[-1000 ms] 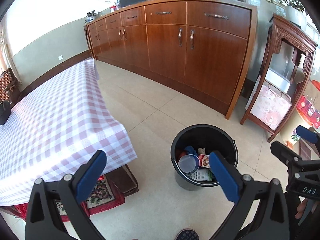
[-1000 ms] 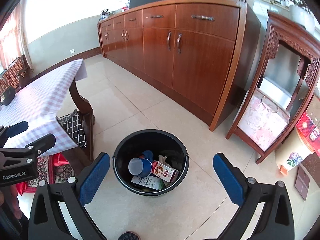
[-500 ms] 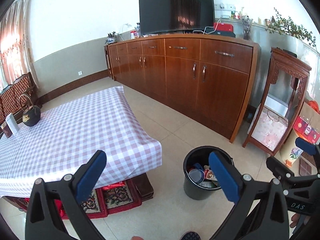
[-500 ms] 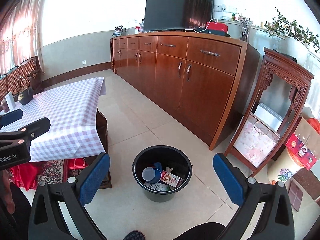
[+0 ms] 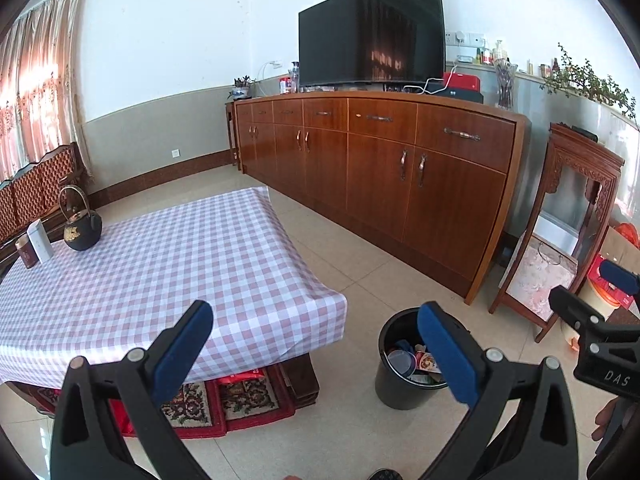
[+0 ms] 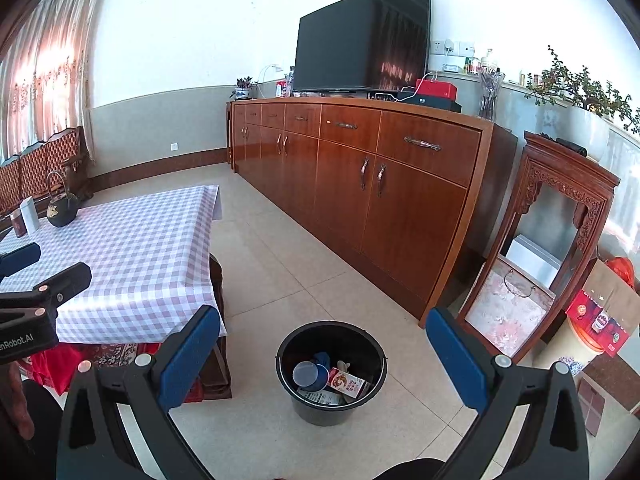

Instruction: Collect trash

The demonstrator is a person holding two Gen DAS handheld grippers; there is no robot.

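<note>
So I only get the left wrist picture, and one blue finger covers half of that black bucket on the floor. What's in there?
Observer: The right wrist view shows the whole black bucket. A blue cup lies on its side with its mouth toward the camera, next to a red carton.
Operator: Is there anything under those?
Observer: Yes, printed paper lies beneath them, at the near side of the bucket.
Operator: And is the other gripper carrying something?
Observer: No. The right gripper has its jaws wide apart with nothing between them, and the bucket shows through the gap.
</note>
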